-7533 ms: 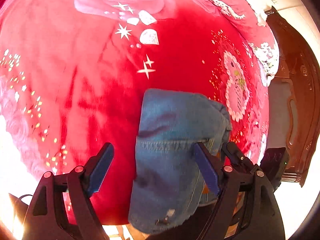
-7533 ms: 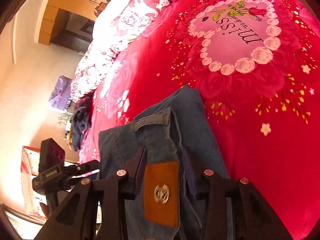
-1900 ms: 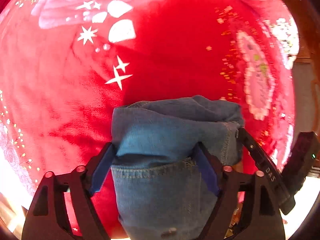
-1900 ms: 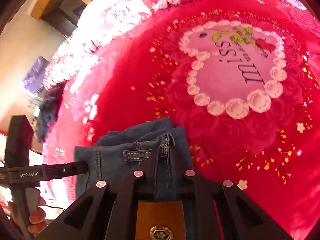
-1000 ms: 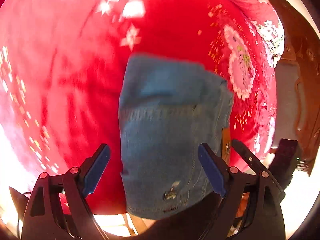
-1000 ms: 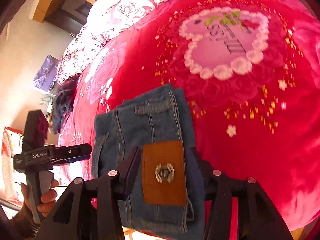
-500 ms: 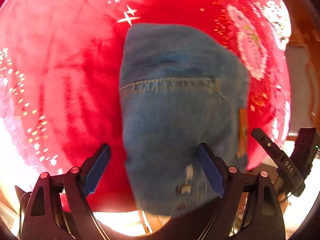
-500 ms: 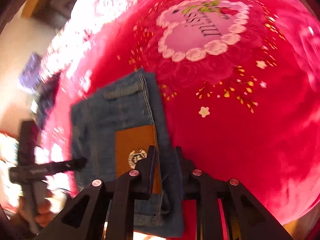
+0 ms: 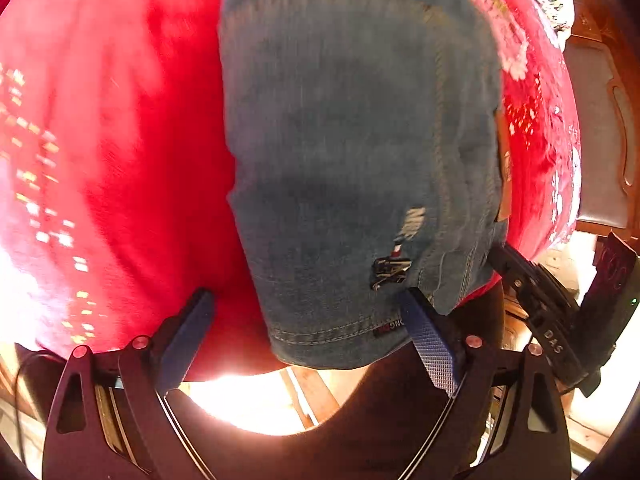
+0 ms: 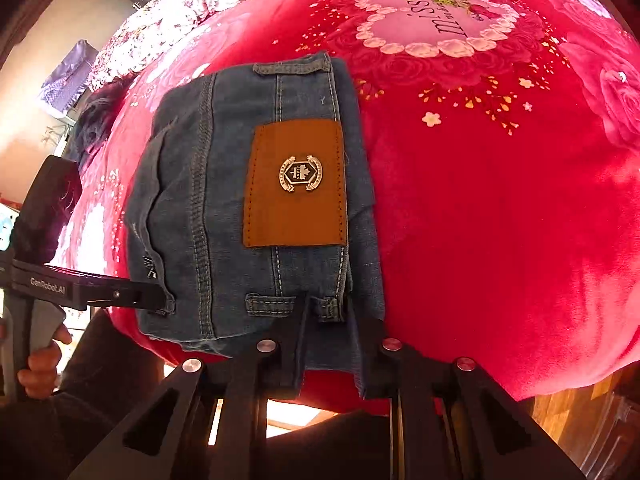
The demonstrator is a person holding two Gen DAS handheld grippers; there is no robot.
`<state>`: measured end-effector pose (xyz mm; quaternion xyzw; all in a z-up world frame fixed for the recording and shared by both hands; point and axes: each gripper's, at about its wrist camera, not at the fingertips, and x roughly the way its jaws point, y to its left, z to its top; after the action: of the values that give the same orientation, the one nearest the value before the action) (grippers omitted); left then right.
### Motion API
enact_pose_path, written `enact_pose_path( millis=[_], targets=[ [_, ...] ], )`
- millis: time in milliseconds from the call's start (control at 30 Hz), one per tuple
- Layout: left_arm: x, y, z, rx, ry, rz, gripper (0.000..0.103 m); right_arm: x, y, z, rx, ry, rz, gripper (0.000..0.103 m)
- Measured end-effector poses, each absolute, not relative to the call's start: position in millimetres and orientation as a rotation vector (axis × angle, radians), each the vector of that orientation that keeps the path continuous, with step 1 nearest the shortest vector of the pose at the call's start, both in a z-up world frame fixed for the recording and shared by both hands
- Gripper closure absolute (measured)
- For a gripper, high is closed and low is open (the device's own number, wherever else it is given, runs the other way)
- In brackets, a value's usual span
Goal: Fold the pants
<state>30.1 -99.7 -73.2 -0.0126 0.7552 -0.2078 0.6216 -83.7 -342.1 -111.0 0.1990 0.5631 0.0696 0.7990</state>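
Folded blue jeans (image 9: 352, 140) lie on the red bedspread (image 9: 120, 120) by the bed's near edge. My left gripper (image 9: 308, 320) stands wide open over their near hem, and its right finger overlaps the denim corner. In the right wrist view the jeans (image 10: 224, 200) show a brown leather patch (image 10: 296, 184) on top. My right gripper (image 10: 328, 320) is closing, its narrow jaws pinching the waistband edge near a belt loop. The left gripper's finger (image 10: 120, 292) touches the pile's left side, and a hand (image 10: 40, 360) holds that tool.
The bedspread (image 10: 500, 200) spreads far to the right with a heart motif (image 10: 436, 24). A dark clothes heap (image 10: 96, 120) lies at the far left of the bed. Dark wooden furniture (image 9: 600, 120) stands beside the bed. The person's dark trousers fill the bottom of both views.
The right jaws narrowed from straddling the leather patch to pinching the waistband edge. Both grippers drew back toward the bed's near edge. The left jaws stayed wide open.
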Motion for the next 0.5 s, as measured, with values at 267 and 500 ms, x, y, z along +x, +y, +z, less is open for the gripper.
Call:
enact_pose_path(
  millis=[267, 500],
  targets=[
    [33.5, -83.9, -19.8, -0.001, 1.546, -0.471, 0.009, -77.5, -373.3, -90.6, 0.627, 1.125, 0.124, 0.065],
    [54.7, -94.6, -33.2, 0.038, 1.532, -0.431, 0.009, -36.7, -379.0, -83.7, 0.659, 1.101, 0.116, 0.054]
  ],
)
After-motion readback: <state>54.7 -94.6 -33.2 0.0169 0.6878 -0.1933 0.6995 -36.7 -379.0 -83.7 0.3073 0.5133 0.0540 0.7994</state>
